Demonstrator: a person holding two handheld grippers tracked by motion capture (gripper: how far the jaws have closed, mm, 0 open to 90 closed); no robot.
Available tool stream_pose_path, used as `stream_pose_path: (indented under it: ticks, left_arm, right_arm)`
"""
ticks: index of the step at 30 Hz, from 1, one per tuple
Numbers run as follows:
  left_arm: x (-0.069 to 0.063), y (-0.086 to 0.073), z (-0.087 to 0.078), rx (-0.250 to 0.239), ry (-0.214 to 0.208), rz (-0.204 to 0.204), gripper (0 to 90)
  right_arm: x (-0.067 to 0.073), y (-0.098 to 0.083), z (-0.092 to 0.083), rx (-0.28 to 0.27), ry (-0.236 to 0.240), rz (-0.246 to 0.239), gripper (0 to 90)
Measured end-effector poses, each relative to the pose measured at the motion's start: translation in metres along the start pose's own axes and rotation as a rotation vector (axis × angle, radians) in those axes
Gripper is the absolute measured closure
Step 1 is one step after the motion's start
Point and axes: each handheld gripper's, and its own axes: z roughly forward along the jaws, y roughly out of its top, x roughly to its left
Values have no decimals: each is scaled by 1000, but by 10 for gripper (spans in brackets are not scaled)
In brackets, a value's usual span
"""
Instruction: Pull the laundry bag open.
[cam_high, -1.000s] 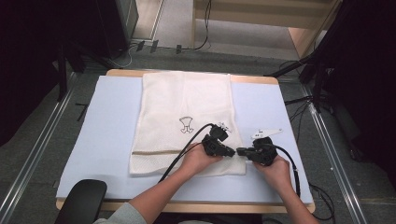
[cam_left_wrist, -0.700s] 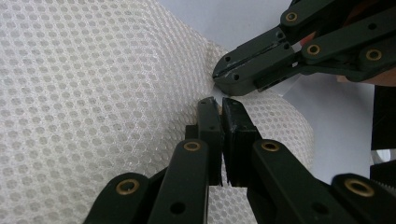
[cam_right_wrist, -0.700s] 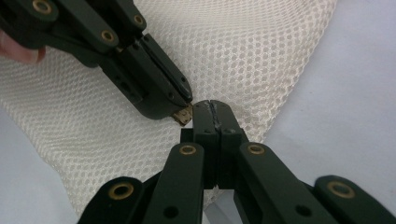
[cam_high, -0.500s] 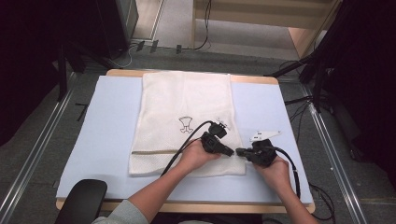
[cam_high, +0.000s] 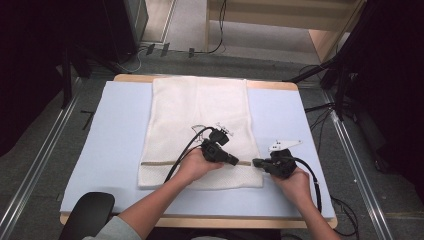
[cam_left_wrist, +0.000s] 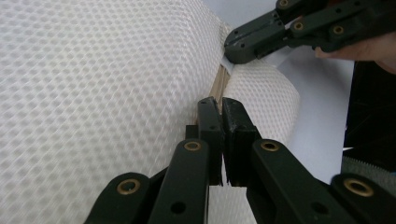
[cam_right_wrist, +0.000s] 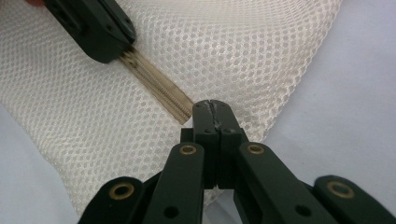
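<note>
One white mesh bag (cam_high: 200, 130) with one tan zip strip (cam_right_wrist: 156, 88) lies on one pale blue mat (cam_high: 110, 130), on one wooden table (cam_high: 200, 220). Two grippers: the left gripper (cam_high: 235, 161) and the right gripper (cam_high: 256, 162). Two hands, one dark chair back (cam_high: 87, 215)

A pale blue mat (cam_high: 105, 145) covers the wooden table (cam_high: 200, 220); cables (cam_high: 215, 47) lie on the floor (cam_high: 45, 165) beyond.
</note>
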Motion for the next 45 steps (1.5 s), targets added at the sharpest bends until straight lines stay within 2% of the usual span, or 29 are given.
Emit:
stream_pose_path:
  ticks: [3, 6, 12, 18, 22, 26, 31, 37, 45]
  left_arm:
    - [2, -3, -5, 2, -8, -1, 891]
    - [4, -9, -7, 7, 10, 4, 891]
    - [8, -20, -17, -18, 10, -8, 891]
    - [13, -24, -25, -25, -3, -13, 890]
    - [15, -26, -26, -21, -22, -32, 890]
    - [15, -27, -27, -34, -19, -28, 890]
    - [17, -28, -31, -39, -34, -41, 890]
    - [19, -29, -32, -17, -32, -42, 891]
    - [22, -32, -41, -28, -28, -50, 891]
  right_arm:
    - [0, 0, 1, -1, 6, 1, 900]
    - [0, 1, 1, 1, 6, -3, 900]
    - [0, 1, 1, 1, 5, -5, 900]
    - [0, 1, 1, 1, 8, 1, 900]
    - [-1, 1, 1, -1, 12, -2, 900]
    - [-2, 1, 1, 0, 22, -2, 900]
    - [-1, 1, 1, -1, 19, -20, 900]
    - [-3, 2, 1, 7, 29, -33, 900]
    - [-3, 4, 1, 19, 33, -42, 900]
